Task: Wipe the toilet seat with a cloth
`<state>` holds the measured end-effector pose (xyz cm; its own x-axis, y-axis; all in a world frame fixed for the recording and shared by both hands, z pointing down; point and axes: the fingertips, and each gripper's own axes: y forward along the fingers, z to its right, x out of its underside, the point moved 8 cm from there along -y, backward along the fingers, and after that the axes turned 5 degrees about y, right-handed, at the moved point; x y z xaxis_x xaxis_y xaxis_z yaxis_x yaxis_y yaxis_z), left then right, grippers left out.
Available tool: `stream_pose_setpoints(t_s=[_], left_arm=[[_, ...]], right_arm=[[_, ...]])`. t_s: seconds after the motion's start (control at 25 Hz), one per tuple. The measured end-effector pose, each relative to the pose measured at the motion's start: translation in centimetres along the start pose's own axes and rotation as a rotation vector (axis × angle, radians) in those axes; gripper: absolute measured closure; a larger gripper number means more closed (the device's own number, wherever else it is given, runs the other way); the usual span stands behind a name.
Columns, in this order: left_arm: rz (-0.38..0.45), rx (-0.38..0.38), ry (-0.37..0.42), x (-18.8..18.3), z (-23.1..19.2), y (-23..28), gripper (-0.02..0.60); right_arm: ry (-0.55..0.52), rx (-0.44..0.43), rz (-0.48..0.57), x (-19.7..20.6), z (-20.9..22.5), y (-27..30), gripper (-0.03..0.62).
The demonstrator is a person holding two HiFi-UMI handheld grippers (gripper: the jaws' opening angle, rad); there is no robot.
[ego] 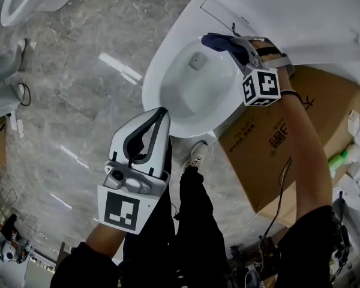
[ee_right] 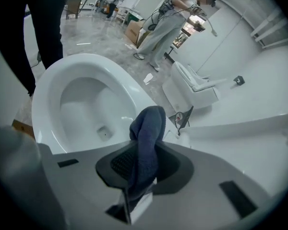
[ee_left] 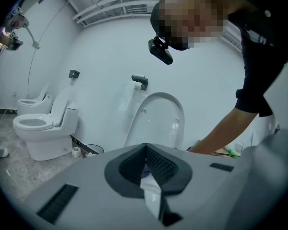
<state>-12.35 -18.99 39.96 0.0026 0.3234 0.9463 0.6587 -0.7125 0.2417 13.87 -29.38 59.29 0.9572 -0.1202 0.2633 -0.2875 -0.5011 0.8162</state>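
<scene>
Okay, right tool [ego: 233, 45] is clamped on the dark blue cloth [ego: 216, 40], with the cloth end down at the back of the toilet seat [ego: 158, 77] near the hinge. That's probably the start of a wipe round the rim. Left tool [ego: 161, 114], jaws together and empty, hangs off the front edge, likely just kept clear.

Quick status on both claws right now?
Left claw: closed, empty.
Right claw: closed on the blue cloth.
</scene>
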Motion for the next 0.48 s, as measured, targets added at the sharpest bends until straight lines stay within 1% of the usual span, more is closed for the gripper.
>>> stream_pose_setpoints(t_s=[0.12, 0.24, 0.48], left_arm=[[-0.001, 0.003, -0.012, 0.7, -0.1, 0.4, 0.571], [-0.004, 0.006, -0.024, 1.2, -0.2, 0.5, 0.571], [-0.019, 0.01, -0.042, 2.2, -0.4, 1.2, 0.571]], right_arm=[[-0.043, -0.043, -0.038, 1.0, -0.5, 1.6, 0.517], [-0.064, -0.082, -0.075, 1.8, -1.0, 3.0, 0.517], [-0.066, -0.143, -0.129, 2.8, -1.6, 5.3, 0.517]])
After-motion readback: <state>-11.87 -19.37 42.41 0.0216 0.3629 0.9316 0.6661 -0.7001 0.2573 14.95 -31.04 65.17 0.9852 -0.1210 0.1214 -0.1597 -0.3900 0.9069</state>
